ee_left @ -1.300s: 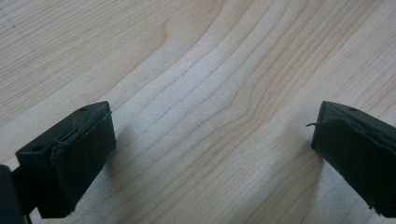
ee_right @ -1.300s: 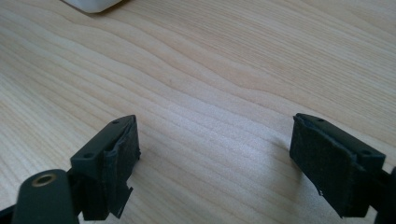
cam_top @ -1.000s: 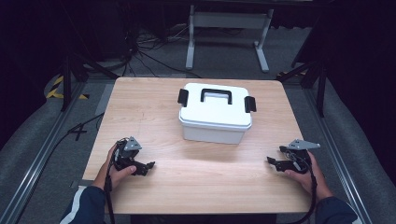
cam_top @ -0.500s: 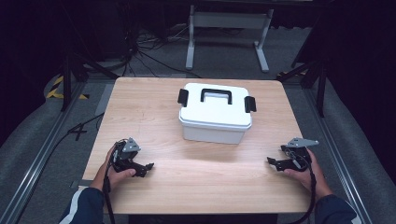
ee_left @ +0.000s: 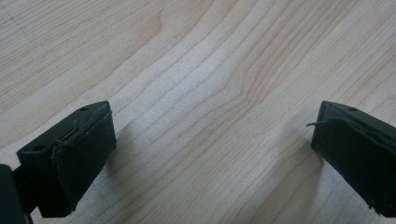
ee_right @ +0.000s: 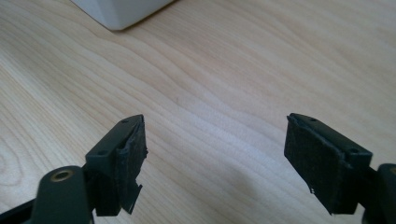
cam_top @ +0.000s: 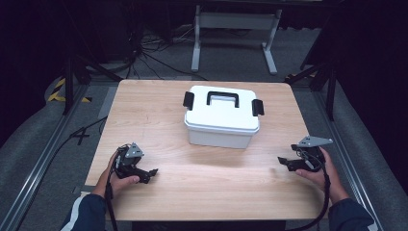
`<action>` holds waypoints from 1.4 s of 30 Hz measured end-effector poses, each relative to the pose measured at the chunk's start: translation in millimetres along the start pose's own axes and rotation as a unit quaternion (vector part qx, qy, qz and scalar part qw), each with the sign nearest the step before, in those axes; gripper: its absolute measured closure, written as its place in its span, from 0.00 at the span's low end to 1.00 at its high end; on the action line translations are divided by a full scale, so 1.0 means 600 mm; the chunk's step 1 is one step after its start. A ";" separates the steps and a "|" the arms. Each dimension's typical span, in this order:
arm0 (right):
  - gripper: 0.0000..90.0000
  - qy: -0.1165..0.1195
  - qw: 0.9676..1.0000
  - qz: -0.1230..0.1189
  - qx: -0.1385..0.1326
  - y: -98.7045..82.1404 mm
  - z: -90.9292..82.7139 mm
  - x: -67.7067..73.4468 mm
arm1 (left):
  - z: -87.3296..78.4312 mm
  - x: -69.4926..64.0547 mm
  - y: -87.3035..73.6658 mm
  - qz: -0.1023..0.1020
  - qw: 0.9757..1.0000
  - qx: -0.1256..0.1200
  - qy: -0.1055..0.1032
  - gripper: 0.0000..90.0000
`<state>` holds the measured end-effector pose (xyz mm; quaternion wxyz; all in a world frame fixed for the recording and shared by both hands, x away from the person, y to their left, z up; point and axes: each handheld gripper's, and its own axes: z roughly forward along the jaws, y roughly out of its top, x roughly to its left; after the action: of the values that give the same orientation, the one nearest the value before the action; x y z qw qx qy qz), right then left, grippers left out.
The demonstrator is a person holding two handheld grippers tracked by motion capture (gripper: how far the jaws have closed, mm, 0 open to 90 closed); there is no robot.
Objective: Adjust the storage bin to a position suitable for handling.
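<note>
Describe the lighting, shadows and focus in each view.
High view: the table is evenly lit against dark surroundings, and the white box casts a soft shadow toward the person. Left gripper view: the wood grain is sharp, the near jaws slightly soft, with faint shadows beside them. Right gripper view: a bright sheen on the wood between the jaws.

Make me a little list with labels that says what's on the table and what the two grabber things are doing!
table: light wooden table
main thing: white box, lid on, standing near the middle of the table
box handle: black handle lying on top of the lid
box latches: black latches, one at each end
left gripper: jaws open, nothing between them, low over the wood
right gripper: jaws open, nothing between them, pointing toward the box
touching the box: neither gripper
</note>
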<state>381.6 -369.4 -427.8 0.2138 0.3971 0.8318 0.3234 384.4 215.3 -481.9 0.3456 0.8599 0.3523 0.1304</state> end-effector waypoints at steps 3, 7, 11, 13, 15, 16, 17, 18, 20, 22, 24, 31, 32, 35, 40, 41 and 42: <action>0.25 -0.002 1.000 -0.010 -0.009 0.024 -0.017 -0.004 | 0.000 0.000 0.000 0.000 1.000 0.000 0.000 0.00; 0.25 0.002 1.000 -0.010 -0.019 0.040 -0.029 -0.007 | 0.000 0.000 0.000 0.000 1.000 0.000 0.000 0.00; 0.26 -0.003 0.999 -0.025 -0.022 0.061 -0.042 -0.008 | 0.000 0.000 0.000 0.000 1.000 0.000 0.000 0.00; 0.27 -0.003 0.999 -0.030 -0.021 0.072 -0.049 -0.010 | 0.000 0.000 0.000 0.000 1.000 0.000 0.000 0.00; 0.29 -0.006 0.999 -0.040 -0.020 0.086 -0.058 -0.013 | 0.000 0.000 0.000 0.000 1.000 0.000 0.000 0.00; 0.29 -0.006 0.999 -0.040 -0.020 0.086 -0.058 -0.013 | 0.000 0.000 0.000 0.000 1.000 0.000 0.000 0.00; 0.31 -0.003 0.999 -0.041 -0.021 0.092 -0.061 -0.014 | 0.000 0.000 0.000 0.000 1.000 0.000 0.000 0.00; 0.31 -0.004 0.999 -0.044 -0.023 0.097 -0.065 -0.015 | 0.000 0.000 0.000 0.000 1.000 0.000 0.000 0.00; 0.34 0.003 0.999 -0.048 -0.022 0.107 -0.071 -0.017 | 0.000 0.000 0.000 0.000 1.000 0.000 0.000 0.00; 0.34 0.001 0.998 -0.056 -0.020 0.118 -0.074 -0.017 | 0.000 0.000 0.000 0.000 1.000 0.000 0.000 0.00; 0.34 0.004 0.998 -0.065 -0.020 0.136 -0.079 -0.016 | 0.000 0.000 0.000 0.000 1.000 0.000 0.000 0.00; 0.36 -0.002 0.996 -0.086 -0.021 0.168 -0.084 -0.009 | 0.000 0.000 0.000 0.000 1.000 0.000 0.000 0.00; 0.36 -0.004 0.996 -0.089 -0.022 0.175 -0.085 -0.007 | 0.000 0.000 0.000 0.000 1.000 0.000 0.000 0.00; 0.37 -0.005 0.995 -0.098 -0.019 0.189 -0.087 -0.003 | 0.000 0.000 0.000 0.000 1.000 0.000 0.000 0.00; 0.37 0.001 0.994 -0.109 -0.020 0.214 -0.097 0.002 | 0.000 0.000 0.000 0.000 1.000 0.000 0.000 0.00; 0.37 0.001 0.993 -0.116 -0.017 0.223 -0.099 0.003 | 0.000 0.000 0.000 0.000 1.000 0.000 0.000 0.00; 0.37 0.001 0.993 -0.118 -0.016 0.227 -0.099 0.003 | 0.000 0.000 0.000 0.000 1.000 0.000 0.000 0.00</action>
<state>415.1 -325.5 -289.9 0.2562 0.2919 0.8678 0.3099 384.4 215.3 -481.9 0.3458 0.8598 0.3524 0.1303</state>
